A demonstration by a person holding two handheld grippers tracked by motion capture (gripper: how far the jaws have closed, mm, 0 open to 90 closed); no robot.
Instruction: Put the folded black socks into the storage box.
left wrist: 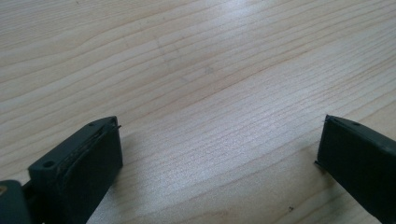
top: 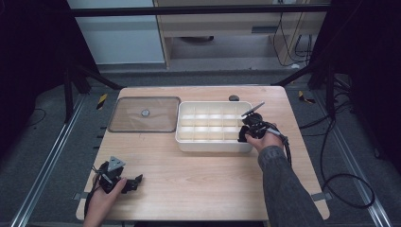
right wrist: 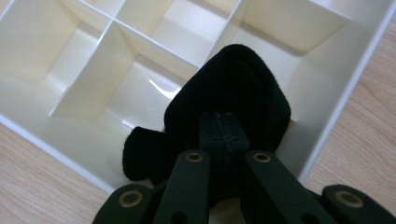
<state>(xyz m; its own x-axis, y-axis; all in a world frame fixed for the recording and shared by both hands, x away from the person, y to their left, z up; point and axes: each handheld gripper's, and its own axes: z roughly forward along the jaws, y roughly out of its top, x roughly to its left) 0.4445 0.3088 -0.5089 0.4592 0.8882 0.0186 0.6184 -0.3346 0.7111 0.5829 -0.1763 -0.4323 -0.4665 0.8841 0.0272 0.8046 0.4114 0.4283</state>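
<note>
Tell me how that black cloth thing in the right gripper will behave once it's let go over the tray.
The black fabric piece bulges and folds around the right gripper, so it is probably soft and floppy. It likely drops limply into the white divided tray rather than rolling. Its fuzzy surface suggests it is not slippery and may cling slightly to the pads.

Matt black cloth point(right wrist: 233, 88), glossy white plastic tray point(right wrist: 341, 107), wood-grain table point(left wrist: 196, 70).

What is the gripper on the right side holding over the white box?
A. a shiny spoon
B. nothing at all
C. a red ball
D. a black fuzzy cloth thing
D: in the right gripper view, the right gripper is shut on a black fuzzy cloth piece above the white divided box.
</note>
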